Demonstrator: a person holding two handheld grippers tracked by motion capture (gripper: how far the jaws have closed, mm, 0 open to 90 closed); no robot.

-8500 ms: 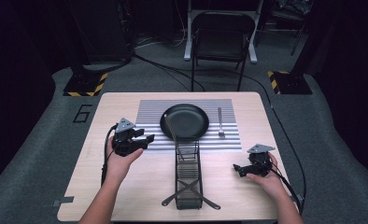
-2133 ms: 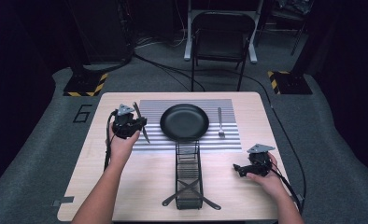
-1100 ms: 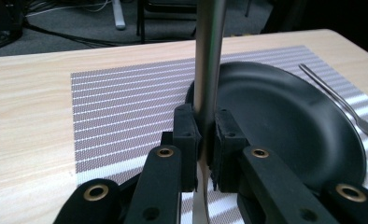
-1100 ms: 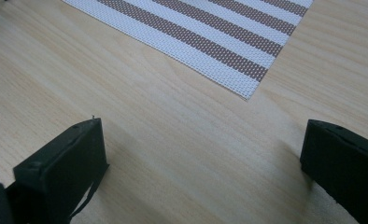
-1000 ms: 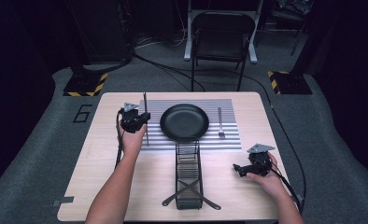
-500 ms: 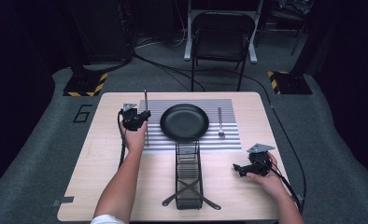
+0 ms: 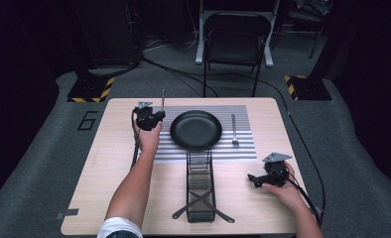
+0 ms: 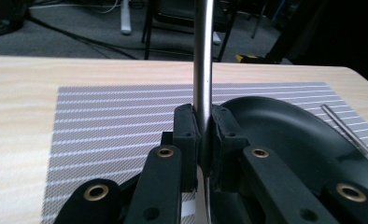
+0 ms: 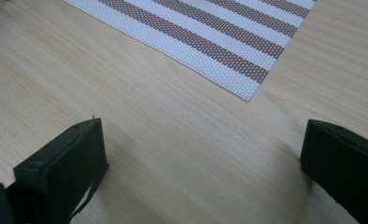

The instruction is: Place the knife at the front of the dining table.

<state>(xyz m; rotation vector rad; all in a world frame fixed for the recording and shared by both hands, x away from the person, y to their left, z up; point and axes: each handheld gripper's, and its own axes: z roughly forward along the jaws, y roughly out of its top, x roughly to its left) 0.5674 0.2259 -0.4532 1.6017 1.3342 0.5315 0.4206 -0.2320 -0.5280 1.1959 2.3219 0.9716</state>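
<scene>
My left gripper [image 7: 151, 119] is shut on a slim steel utensil [image 7: 162, 100], which points away from me just left of the black plate [image 7: 196, 130]. In the left gripper view the pads clamp the utensil's shaft [image 8: 203, 60], my left gripper [image 8: 203, 135] hanging over the striped placemat [image 8: 116, 121] at the plate's [image 8: 285, 140] left rim. The utensil's far end is cut off there. A fork [image 7: 234, 130] lies right of the plate. My right gripper [image 7: 257, 179] rests open on the bare wood near the front right, nothing between the jaws of my right gripper [image 9: 203, 154].
A black wire rack [image 7: 200, 186] stands lengthwise in front of the plate, between my two hands. The placemat's corner [image 9: 229, 37] lies just beyond the right gripper. A folding chair [image 7: 233, 34] stands beyond the table's far edge [image 7: 193, 99].
The left hand has carried the utensil from the table's left side toward the plate's left rim, and the utensil has swung from tilted to pointing straight away. The right hand has stayed put.
</scene>
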